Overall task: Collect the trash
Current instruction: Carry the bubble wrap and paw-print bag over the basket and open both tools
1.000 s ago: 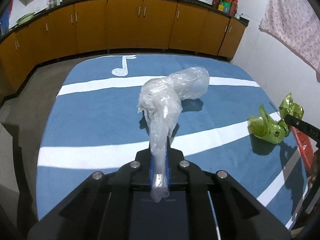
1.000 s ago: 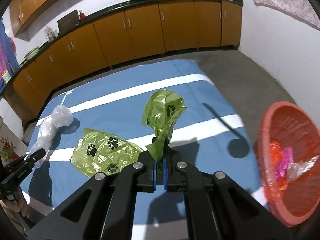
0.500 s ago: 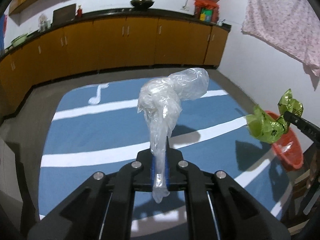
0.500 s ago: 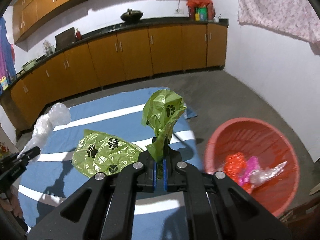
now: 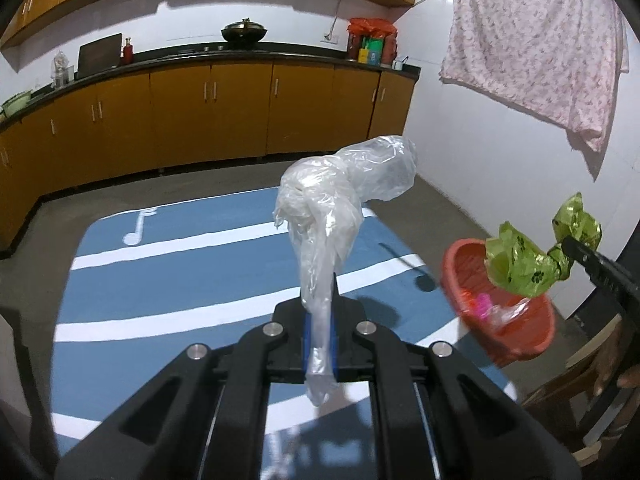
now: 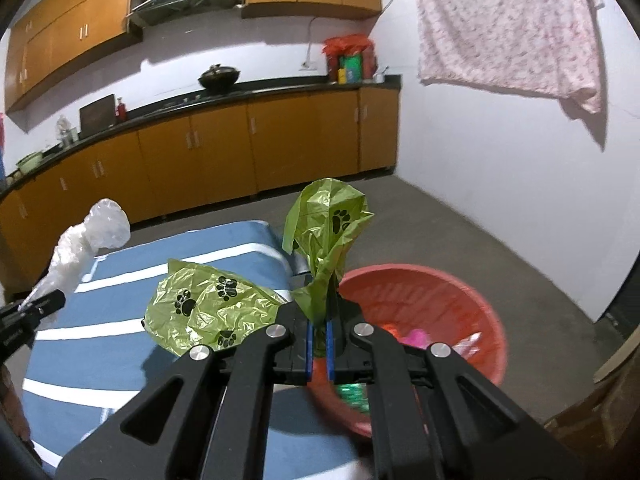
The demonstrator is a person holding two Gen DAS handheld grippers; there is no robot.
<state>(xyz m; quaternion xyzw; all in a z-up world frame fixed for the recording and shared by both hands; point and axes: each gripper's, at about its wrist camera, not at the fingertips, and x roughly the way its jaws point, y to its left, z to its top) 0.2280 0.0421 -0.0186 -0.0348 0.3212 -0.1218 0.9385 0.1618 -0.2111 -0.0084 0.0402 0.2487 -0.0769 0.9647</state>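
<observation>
Kitchen floor, blue rug (image 5: 168,280) | left gripper (image 5: 320,344) clamped on clear bag (image 5: 340,184) over rug | right gripper (image 6: 318,340) clamped on green bag (image 6: 328,220) above red basin (image 6: 424,292) near rug's right edge | release only once centred inside rim

Both bags have been lifted off the blue mat (image 5: 168,280) (now airborne); the green bag (image 6: 320,240) reaches the red basin (image 6: 440,284).
</observation>
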